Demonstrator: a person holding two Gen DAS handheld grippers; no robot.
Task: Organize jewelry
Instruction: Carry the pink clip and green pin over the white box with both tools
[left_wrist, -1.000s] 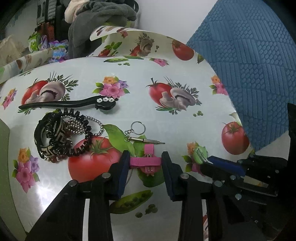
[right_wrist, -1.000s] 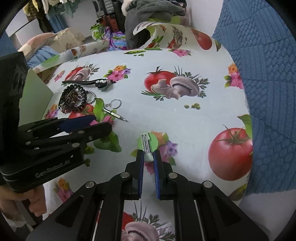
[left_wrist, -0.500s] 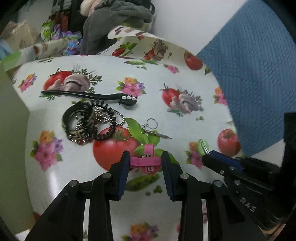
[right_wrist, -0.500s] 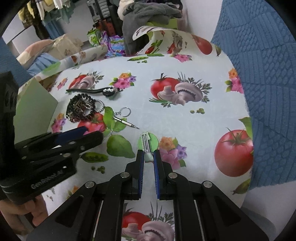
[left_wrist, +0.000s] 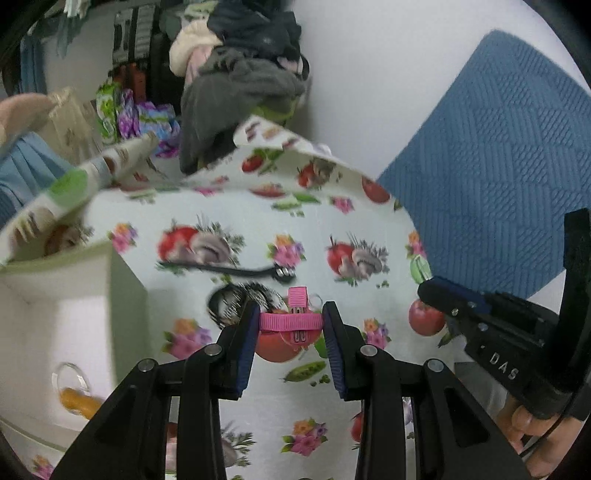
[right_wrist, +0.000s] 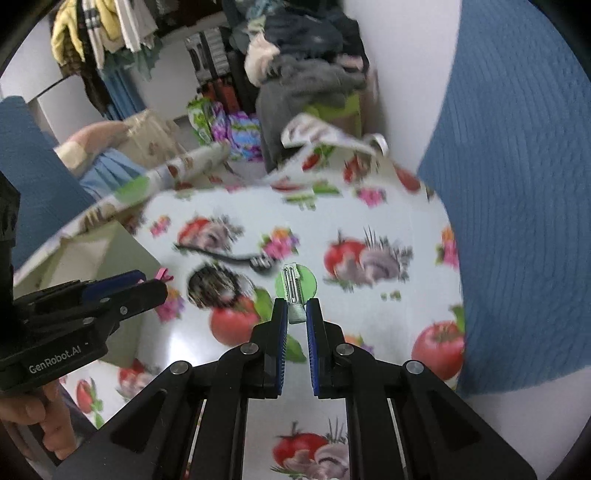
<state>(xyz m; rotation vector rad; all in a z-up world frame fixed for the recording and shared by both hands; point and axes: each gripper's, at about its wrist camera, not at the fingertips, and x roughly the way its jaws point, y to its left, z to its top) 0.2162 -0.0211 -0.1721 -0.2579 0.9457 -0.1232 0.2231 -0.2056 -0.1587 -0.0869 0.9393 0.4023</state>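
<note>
The left gripper (left_wrist: 290, 323) was closed on a pink ribbon hair clip (left_wrist: 291, 320), which spanned crosswise between its blue pads and hung clear above the table. The right gripper (right_wrist: 296, 317), its jaws nearly together, pinched the end of a green round hair clip (right_wrist: 295, 284), whose metal spring bar and green disc stuck out beyond the fingertips, also off the surface.

Below them lay a table under an oilcloth (left_wrist: 369, 406) printed with tomatoes, mushrooms, peas and flowers. Toward its left half, a long black hair clip (left_wrist: 229, 268) with rhinestones at one end lay flat; just nearer the camera sat a blurred heap of bracelets (left_wrist: 236, 299), dark bands mixed with beaded strands. At the table's left edge stood a pale green open box (left_wrist: 125, 288), with a clear ring and an orange object visible inside, too blurred to name.

A blue quilted cushion (left_wrist: 491, 192) rose past the table's right edge against a white wall. Beyond the far edge, a pile of grey and dark clothes (left_wrist: 240, 85) sat heaped, with bright patterned bags beside it and garments hanging at the back of the room. Each handle was held by a hand at the frame's lower edge.
</note>
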